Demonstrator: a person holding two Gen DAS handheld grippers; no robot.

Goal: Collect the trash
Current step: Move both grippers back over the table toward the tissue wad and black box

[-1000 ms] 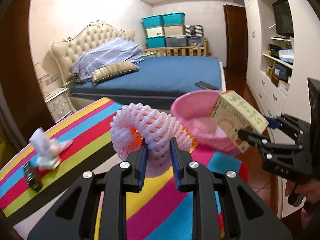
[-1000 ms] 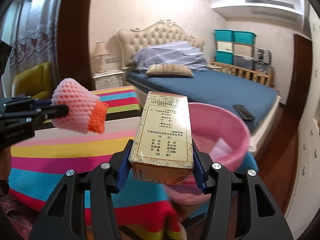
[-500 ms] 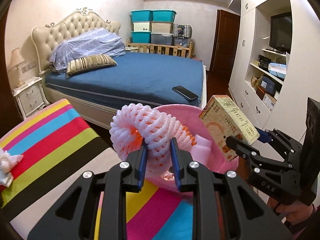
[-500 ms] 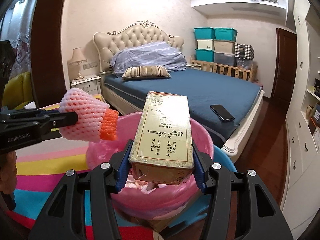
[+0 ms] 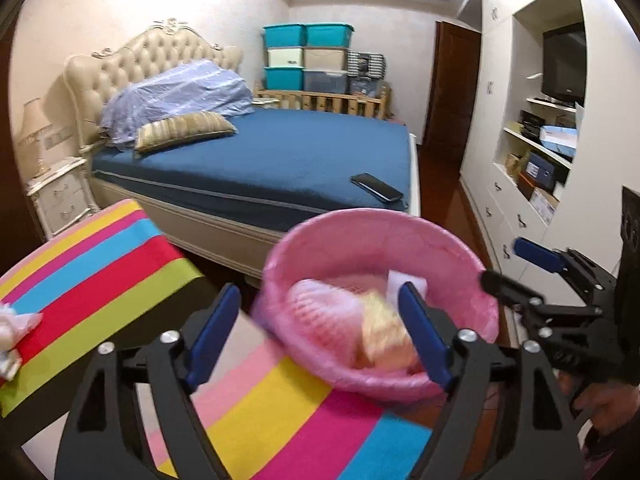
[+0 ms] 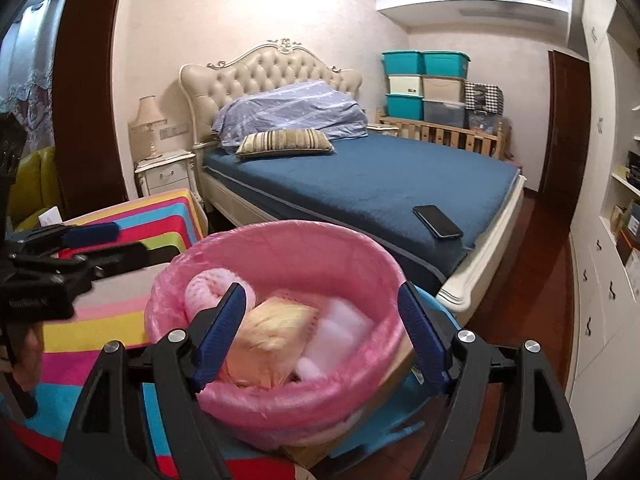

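A pink-lined trash bin (image 5: 328, 240) (image 6: 280, 240) stands at the striped table's edge. Inside it lie the pink foam fruit net (image 5: 320, 304) (image 6: 208, 286) and the yellow carton (image 5: 382, 330) (image 6: 272, 330), the carton blurred as it drops. My left gripper (image 5: 320, 332) hangs above the bin, its jaws opening wide with nothing pressed between them. My right gripper (image 6: 320, 330) is over the bin too, jaws opening, the carton below them and free of the pads. Each gripper shows in the other's view, the right gripper (image 5: 516, 264) at the right and the left gripper (image 6: 100, 244) at the left.
The striped tablecloth (image 5: 92, 264) (image 6: 100, 328) holds crumpled white trash (image 5: 12, 328) at the far left. Behind the bin stands a blue bed (image 5: 280, 160) with a phone (image 5: 376, 187) near its corner. White cabinets (image 5: 532, 184) line the right wall.
Both grippers travelled over the bin, then opened. The foam net left the left gripper and the carton left the right one; both now sit in the bin.
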